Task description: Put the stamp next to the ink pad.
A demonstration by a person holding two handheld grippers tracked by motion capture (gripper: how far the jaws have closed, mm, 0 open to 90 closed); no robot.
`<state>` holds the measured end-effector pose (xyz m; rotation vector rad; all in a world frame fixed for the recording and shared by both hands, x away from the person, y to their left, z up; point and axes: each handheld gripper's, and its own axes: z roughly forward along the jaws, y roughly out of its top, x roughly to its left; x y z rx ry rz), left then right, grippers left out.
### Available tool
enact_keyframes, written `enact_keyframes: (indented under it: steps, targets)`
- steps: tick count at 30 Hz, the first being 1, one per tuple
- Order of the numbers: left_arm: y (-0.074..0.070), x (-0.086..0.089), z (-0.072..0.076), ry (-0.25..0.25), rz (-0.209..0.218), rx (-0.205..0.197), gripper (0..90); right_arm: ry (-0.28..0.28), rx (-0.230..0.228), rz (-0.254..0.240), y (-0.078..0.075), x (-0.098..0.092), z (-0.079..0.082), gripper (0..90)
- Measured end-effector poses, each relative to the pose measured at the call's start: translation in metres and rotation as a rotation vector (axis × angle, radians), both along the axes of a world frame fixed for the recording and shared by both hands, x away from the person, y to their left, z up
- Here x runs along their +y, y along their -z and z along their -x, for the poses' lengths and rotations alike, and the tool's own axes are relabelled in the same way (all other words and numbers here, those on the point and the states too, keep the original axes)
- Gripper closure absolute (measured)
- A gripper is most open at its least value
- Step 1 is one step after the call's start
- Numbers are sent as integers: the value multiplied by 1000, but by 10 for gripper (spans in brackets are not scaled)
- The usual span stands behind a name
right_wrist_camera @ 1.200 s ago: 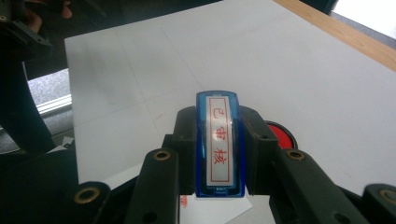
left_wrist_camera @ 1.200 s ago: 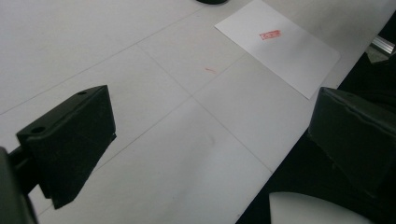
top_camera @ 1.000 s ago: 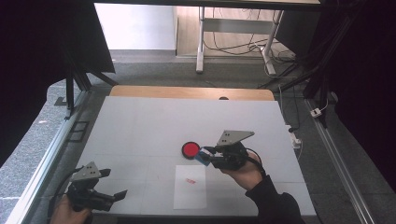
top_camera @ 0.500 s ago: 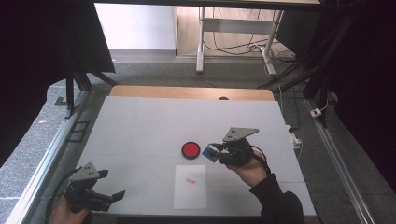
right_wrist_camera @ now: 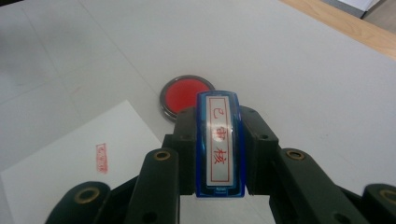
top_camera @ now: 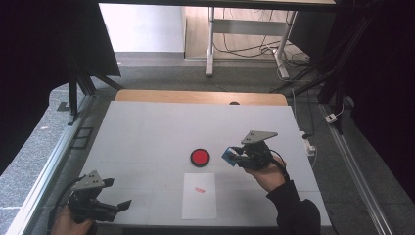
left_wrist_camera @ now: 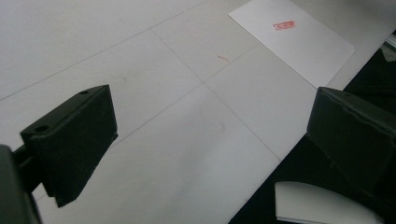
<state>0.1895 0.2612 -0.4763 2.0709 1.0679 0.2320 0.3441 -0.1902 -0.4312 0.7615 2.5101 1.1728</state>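
The white tabletop (top_camera: 147,132) carries faint seam lines and a wooden strip (top_camera: 200,97) along its far edge. Beyond that strip, grey floor (top_camera: 161,73) runs to a metal table leg (top_camera: 210,44), with loose cables (top_camera: 244,46) just beside the leg. A white plug (top_camera: 334,117) lies off the tabletop's right edge.

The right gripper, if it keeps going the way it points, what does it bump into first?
Probably the red ink pad: the right gripper, shut on the stamp, points right at it. Depth is unclear.
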Motion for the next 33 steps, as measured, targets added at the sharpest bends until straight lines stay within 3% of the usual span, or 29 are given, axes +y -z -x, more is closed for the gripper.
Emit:
enact_keyframes:
  steps: [19,33]
  targets:
    - [0,0,-1,-2,-2,6,25,112,11,81,22,-20,-20,706]
    - [1,-1,-1,-5,-5,10,28,141,35,112,36,-25,-28,706]
